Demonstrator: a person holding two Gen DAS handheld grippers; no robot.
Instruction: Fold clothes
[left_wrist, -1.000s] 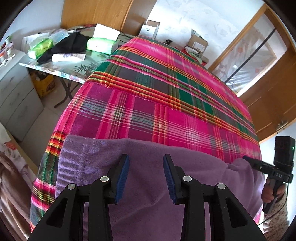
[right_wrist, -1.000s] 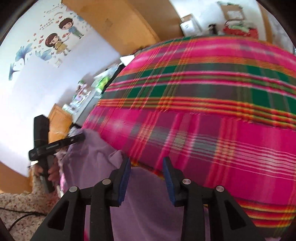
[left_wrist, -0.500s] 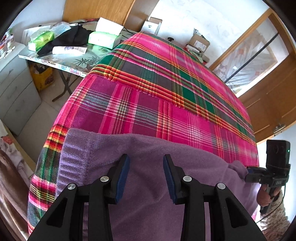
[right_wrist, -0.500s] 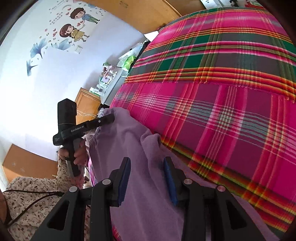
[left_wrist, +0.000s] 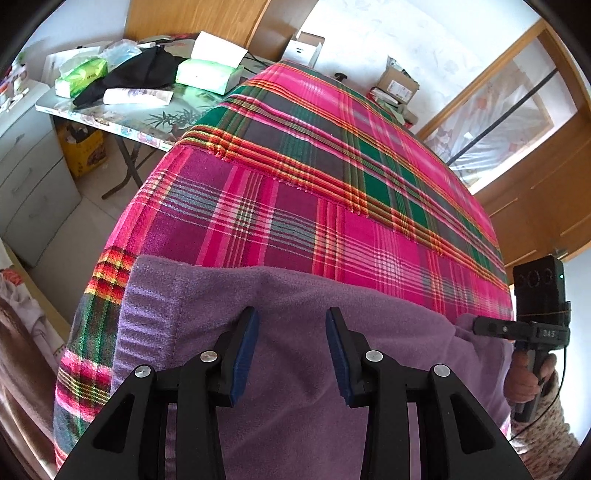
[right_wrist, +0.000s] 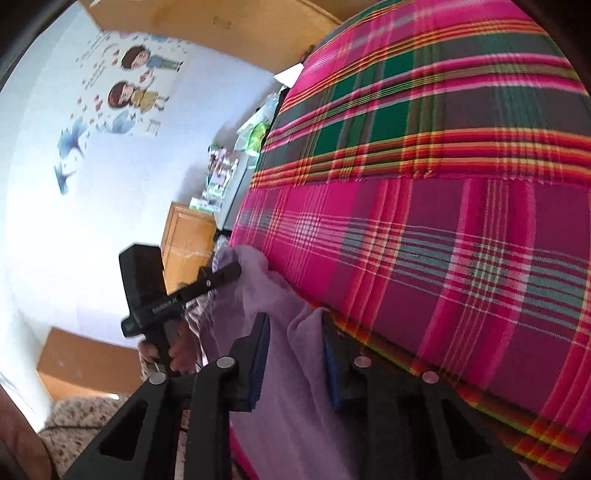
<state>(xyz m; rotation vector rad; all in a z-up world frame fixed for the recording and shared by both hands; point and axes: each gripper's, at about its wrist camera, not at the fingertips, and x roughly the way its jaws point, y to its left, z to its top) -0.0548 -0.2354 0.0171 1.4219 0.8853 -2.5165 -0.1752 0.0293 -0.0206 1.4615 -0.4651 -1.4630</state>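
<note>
Fingers (right_wrist: 260, 354) closing around purple garment (right_wrist: 291, 398) fold.

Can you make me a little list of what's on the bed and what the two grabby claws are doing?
bed cover: pink plaid blanket
clothing: purple fleece garment, lying at the near edge of the bed
left gripper: jaws apart above the fleece, gripping nothing
right gripper: jaws closing, a raised fold of fleece between them
side table: tissue packs, a tube, black cloth
folding: not started
</note>
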